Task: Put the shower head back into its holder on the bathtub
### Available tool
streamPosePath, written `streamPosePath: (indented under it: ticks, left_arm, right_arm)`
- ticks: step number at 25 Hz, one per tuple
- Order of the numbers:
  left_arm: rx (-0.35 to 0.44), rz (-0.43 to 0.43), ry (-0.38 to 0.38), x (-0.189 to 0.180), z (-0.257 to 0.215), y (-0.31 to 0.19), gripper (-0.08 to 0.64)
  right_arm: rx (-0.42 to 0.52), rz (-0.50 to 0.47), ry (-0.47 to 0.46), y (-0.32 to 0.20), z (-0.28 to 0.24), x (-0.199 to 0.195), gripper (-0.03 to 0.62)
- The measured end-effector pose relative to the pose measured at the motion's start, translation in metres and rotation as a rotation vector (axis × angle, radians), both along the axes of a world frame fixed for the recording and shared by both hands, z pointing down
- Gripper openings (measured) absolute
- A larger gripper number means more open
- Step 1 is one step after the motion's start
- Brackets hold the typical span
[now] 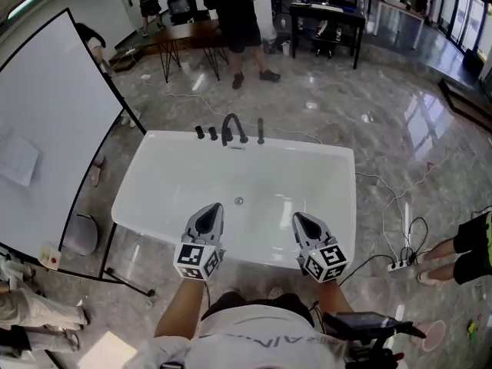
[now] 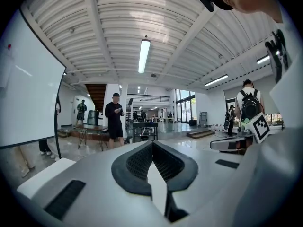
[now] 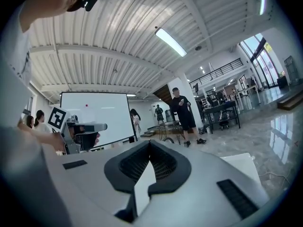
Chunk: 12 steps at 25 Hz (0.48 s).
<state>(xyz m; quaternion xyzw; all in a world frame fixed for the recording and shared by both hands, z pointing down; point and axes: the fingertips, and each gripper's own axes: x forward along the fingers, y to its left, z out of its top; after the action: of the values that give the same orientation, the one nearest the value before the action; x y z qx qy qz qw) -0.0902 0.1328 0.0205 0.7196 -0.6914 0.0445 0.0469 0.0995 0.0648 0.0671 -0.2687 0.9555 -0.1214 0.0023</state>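
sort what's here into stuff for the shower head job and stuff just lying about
For the job: bathtub, black tap fittings on its far rim, left gripper, right gripper (both shut, empty).
Just about: whiteboard, power strip, tables, bystanders.

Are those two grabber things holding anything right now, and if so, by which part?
Nothing is held. The left gripper and the right gripper each have their fingers closed together, with nothing between them.

A: Bright enough?
B: Yes. A ceiling strip light and windows light it. The glossy floor carries glare patches, and the bathtub is evenly lit.
A: Sharp?
B: The head view is crisp. Both tool views bend hard towards black corners.
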Motion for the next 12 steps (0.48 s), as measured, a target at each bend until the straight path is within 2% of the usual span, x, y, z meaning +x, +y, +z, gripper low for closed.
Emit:
streamPosePath:
  ticks: [6, 12]
  left_arm:
    - [0.013, -0.009, 0.033, -0.012, -0.008, 0.03, 0.017]
    - [0.047, 0.021, 0.043, -0.044, -0.013, 0.071, 0.017]
  right_arm:
    - [0.035, -0.015, 0.006, 0.019, -0.028, -0.016, 0.008]
    - [0.075, -0.019, 0.048, 0.058, -0.046, -0.062, 0.008]
